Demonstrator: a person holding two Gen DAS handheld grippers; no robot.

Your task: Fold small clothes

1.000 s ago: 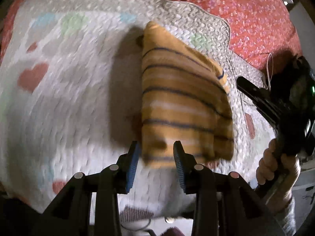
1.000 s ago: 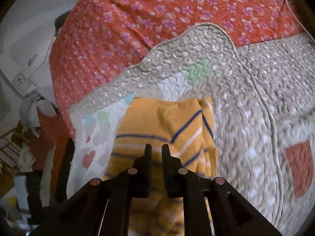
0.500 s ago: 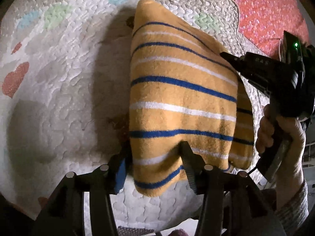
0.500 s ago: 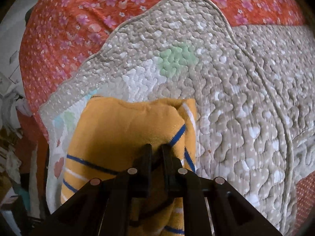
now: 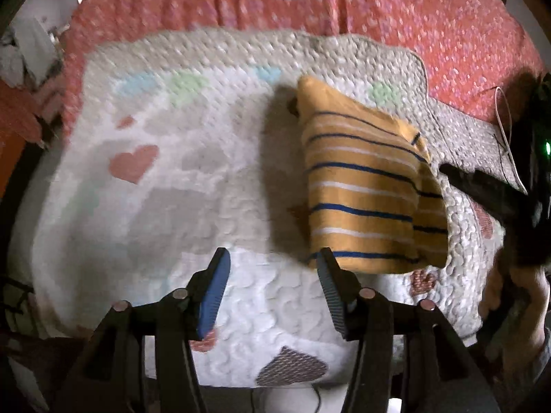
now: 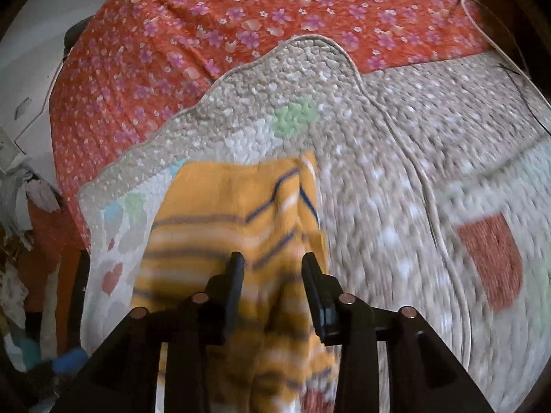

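Top [image 5: 361, 199]: mustard w/ navy + white stripes. Quilt [image 5: 206, 189]: cream/beige w/ pink, green, blue hearts. Bedsheet [image 6: 241, 17]: red-orange w/ pink flowers.

A bedroom in a home. A bed is spread with a red flowered sheet [image 6: 261, 24] and a quilted blanket [image 5: 206, 186] patterned with hearts; clutter [image 6: 20, 213] crowds the bedside.

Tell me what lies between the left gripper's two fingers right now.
Only bare quilt, seen in the left wrist view. The left gripper is opening, and the folded striped garment lies beyond its right finger, not between the pads.
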